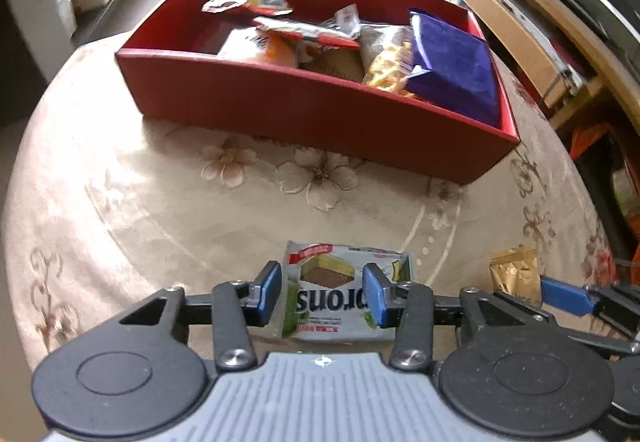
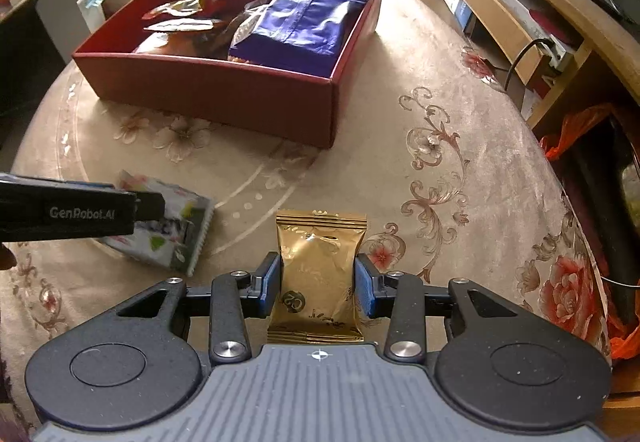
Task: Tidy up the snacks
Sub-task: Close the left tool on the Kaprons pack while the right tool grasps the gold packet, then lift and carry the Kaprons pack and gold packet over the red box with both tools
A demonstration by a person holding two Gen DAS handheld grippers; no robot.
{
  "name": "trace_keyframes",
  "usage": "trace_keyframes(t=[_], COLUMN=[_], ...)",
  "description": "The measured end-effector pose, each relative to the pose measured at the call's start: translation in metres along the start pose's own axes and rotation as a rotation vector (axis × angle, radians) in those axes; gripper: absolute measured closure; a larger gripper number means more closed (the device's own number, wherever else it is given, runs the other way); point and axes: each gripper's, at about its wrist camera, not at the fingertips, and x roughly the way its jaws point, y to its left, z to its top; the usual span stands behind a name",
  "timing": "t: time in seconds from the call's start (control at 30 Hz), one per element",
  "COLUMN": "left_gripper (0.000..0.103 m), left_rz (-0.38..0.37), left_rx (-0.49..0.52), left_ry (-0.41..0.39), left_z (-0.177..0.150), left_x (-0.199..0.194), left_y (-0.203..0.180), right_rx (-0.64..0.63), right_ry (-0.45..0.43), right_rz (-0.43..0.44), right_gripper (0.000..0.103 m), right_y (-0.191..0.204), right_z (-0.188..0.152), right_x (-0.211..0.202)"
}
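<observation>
1. The left gripper (image 1: 325, 292) is clamped across the middle of a white-and-green snack packet (image 1: 344, 290). The packet sits near the front of the round table (image 1: 120, 202), well short of the red box (image 1: 320, 114); whether it has left the cloth cannot be told.
2. The right gripper (image 2: 317, 284) is pinched onto a gold foil sachet (image 2: 318, 274), its pads (image 2: 272, 282) pressing both long edges, to the right of the white-and-green packet.
3. Both packs look light, soft and crinkly. The foil is probably slick, so a hold across the filled middle should be safer than one at the crimped seams. Their contents may crush under hard pressure.
4. The red box stands at the far side of the table, open-topped, with straight card walls.
5. It already holds a large blue-purple bag (image 2: 308, 22) at its right end, a clear bag of yellow crackers (image 1: 390, 62) just beside it, and several red-and-orange wrappers (image 1: 248, 2) towards the left, heaped loosely.
6. Free room appears mainly at the left end.
</observation>
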Motion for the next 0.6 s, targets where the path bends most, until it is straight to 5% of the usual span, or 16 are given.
trace_keyframes(t=[0.13, 0.3, 0.43, 0.6], left_gripper=[0.033, 0.02, 0.02, 0.039], left_rz=[0.019, 0.011, 0.058, 0.055], left_rx=[-0.007, 0.021, 0.037, 0.046], left_ry=[0.005, 0.023, 0.01, 0.0], left_z=[0.0, 0.0, -0.005, -0.005], left_x=[0.008, 0.016, 0.021, 0.015], left_y=[-0.004, -0.019, -0.025, -0.023], right_rx=[0.009, 0.012, 0.02, 0.024], right_ry=[-0.01, -0.008, 0.0, -0.007], right_rz=[0.005, 0.003, -0.003, -0.001], right_gripper=[0.056, 0.055, 0.055, 0.055], right_y=[-0.002, -0.004, -0.009, -0.01], right_z=[0.001, 0.003, 0.003, 0.003], right_x=[-0.002, -0.001, 0.0, -0.003])
